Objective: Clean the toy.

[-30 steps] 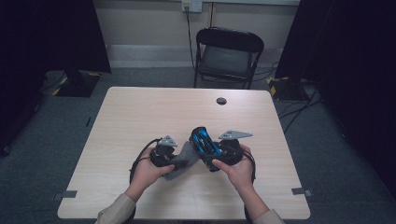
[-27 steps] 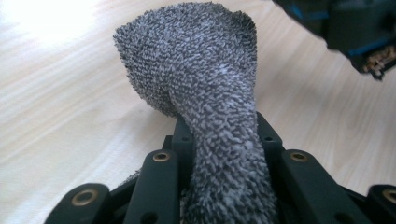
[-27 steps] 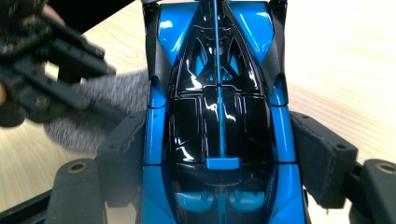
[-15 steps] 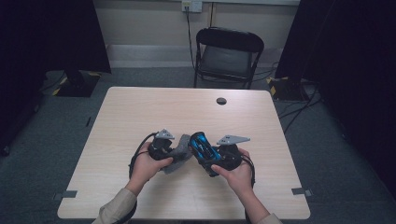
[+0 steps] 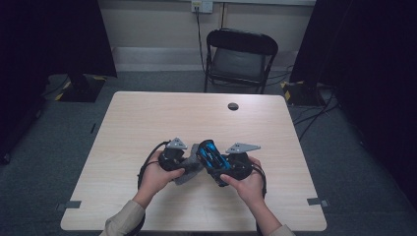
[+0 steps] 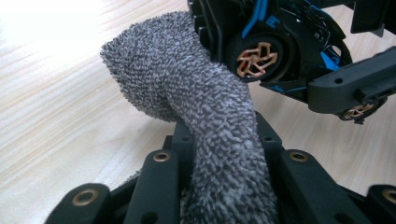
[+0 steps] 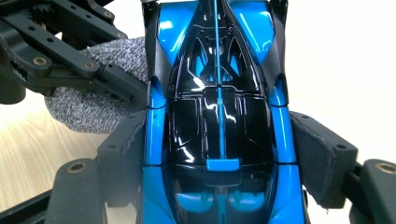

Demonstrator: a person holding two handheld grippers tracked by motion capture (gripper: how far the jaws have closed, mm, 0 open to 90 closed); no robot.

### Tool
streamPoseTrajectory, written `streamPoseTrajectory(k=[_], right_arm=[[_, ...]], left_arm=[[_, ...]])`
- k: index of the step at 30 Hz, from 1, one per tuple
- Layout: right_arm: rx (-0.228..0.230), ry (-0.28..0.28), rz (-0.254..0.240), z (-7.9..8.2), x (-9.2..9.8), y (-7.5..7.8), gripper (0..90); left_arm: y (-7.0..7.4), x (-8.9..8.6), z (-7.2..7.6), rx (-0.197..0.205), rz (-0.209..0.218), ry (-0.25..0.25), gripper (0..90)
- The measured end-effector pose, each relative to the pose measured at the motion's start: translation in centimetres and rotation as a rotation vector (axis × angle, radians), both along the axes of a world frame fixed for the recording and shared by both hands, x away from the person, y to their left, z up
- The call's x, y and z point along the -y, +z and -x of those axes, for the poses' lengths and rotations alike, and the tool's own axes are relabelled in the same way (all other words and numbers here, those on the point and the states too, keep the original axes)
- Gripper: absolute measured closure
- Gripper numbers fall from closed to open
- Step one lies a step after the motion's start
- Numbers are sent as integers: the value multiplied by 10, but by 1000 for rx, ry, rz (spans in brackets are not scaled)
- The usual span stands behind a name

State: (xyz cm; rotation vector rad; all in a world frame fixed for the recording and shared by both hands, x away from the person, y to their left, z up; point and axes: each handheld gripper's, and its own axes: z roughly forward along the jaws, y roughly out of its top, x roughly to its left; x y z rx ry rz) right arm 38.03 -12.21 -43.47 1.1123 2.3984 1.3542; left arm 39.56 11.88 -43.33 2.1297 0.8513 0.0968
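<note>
The blue and black toy race car (image 7: 217, 116) sat clamped by its flanks between the jaws of the right gripper (image 5: 231, 167), held just above the near middle of the bench (image 5: 147, 123). Against its side pressed a grey terry cloth (image 6: 196, 102), pinched tight in the closed jaws of the left gripper (image 5: 173, 160); in the left gripper view the cloth curled up from the jaws and met the car beside a bronze-spoked wheel (image 6: 256, 58). Compared with a second before, the car had tilted so its nose pointed more toward the far left, and the two hands sat slightly closer to each other, the cloth staying against the car throughout. Farther off, a small dark round disc (image 5: 233, 106) lay on the bench near its far edge, and a black folding chair (image 5: 240, 59) stood beyond it.
</note>
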Motion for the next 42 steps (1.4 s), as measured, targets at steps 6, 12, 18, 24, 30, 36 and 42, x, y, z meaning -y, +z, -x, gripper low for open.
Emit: streamPoseTrajectory(k=[6, 12, 18, 24, 30, 36, 42], right_arm=[[0, 1, 1, -1, -1, 0, 263], [-2, -2, -3, -2, -2, 1, 264], [4, -4, -5, -3, -4, 4, 263], [4, -12, -8, -5, -4, 6, 264], [1, -26, -14, -8, -3, 6, 263], [4, -34, -6, -11, -2, 7, 263], [5, -43, -6, -13, -1, 9, 263]], left_arm=[[-2, 2, 2, -1, 3, -8, 696], [-4, 5, 5, -6, 5, -30, 697], [-5, 13, 11, -4, -3, -70, 698], [-7, 20, 15, -9, -4, -86, 698], [-11, 26, 19, -14, 1, -104, 698], [-13, 34, 24, -8, -11, -131, 698], [-15, 41, 28, -9, -4, -146, 698]])
